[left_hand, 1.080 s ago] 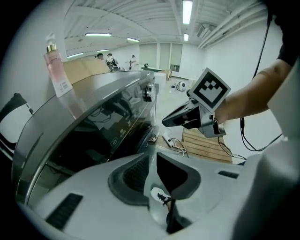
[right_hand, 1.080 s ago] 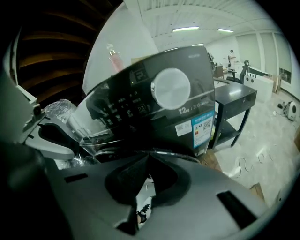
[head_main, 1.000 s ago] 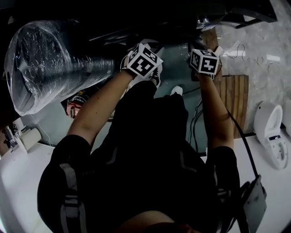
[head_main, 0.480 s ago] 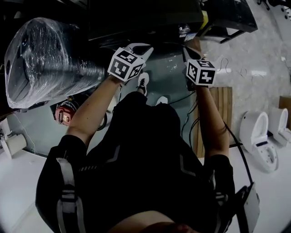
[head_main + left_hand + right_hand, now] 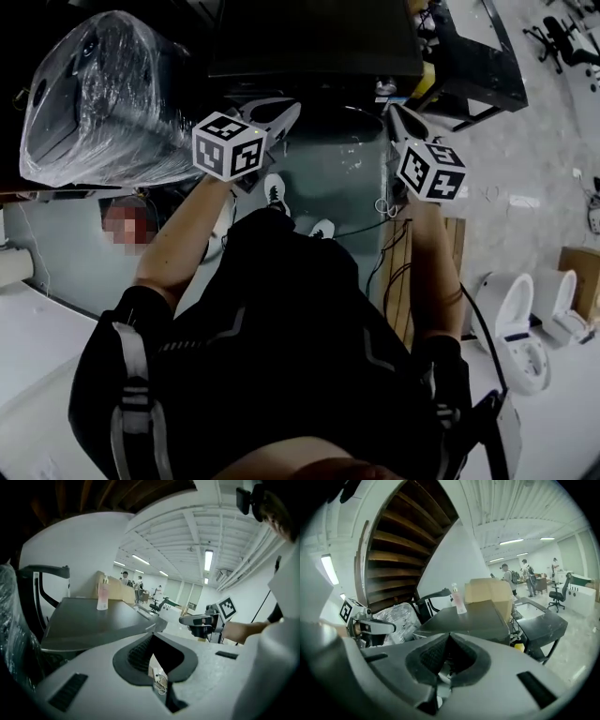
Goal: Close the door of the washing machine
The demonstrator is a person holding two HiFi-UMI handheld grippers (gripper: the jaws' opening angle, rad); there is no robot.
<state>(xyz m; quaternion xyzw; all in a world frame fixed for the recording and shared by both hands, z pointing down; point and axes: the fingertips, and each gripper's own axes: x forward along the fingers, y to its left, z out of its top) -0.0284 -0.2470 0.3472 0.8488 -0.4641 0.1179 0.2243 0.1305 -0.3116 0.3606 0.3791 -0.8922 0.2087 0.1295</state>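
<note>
The washing machine [image 5: 309, 42] is a dark box in front of me; its flat grey top [image 5: 93, 620] [image 5: 473, 616] carries a pink bottle [image 5: 102, 597] [image 5: 458, 599]. Its front and door are hidden in every view. My left gripper [image 5: 286, 108] [image 5: 152, 632] is held up near the machine's left corner, jaws shut with nothing between them. Level with it at the right corner, my right gripper [image 5: 394, 111] [image 5: 450, 634] is also shut and empty. Each gripper shows in the other's view, the right gripper [image 5: 201, 619] and the left gripper [image 5: 370, 627].
A large plastic-wrapped object [image 5: 103, 103] lies left of the machine. A wooden pallet [image 5: 403, 272] and cables are on the floor at right, with white toilets [image 5: 516, 319] beyond. A black table [image 5: 478, 66] stands right of the machine, a cardboard box [image 5: 490, 592] behind it.
Both grippers have risen and now sit level with the machine's top. The head view has lifted with them, so the floor looks farther away.
</note>
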